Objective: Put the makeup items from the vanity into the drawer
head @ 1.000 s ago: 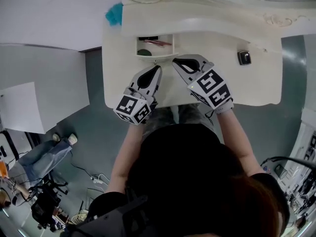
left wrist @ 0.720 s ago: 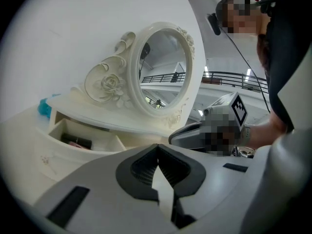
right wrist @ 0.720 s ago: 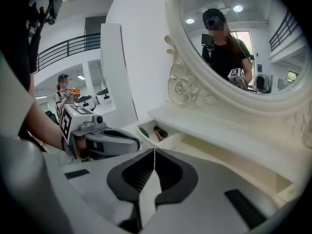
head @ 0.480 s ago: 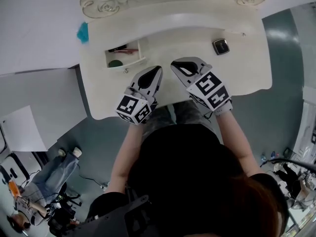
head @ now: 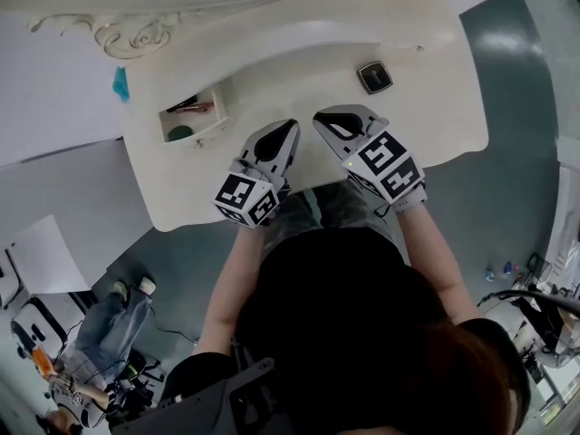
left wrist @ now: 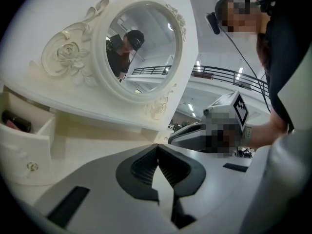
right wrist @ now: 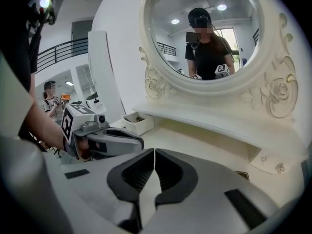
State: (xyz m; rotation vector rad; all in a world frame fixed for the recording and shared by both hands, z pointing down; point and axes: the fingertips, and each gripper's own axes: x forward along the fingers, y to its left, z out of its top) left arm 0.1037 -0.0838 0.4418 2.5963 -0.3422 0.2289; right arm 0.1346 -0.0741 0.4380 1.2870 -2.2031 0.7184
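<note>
Whole vanity (head: 435, 125) has slid left in the head view, so both claws have swung right along the top. The drawer (head: 207, 134), open with a few items inside, was dead ahead of the left gripper (head: 289, 126) and is now well off to its left. Left and right gripper (head: 323, 119) are both pinched closed with nothing between the jaws. The dark compact (head: 374, 76), the only item I see left on top, was far right and is now ahead and slightly right of the right gripper, not touching. Reads as the approach for the next pick.

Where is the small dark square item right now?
In the head view the dark item lies on the vanity top, right of centre, just beyond the right claw.
</note>
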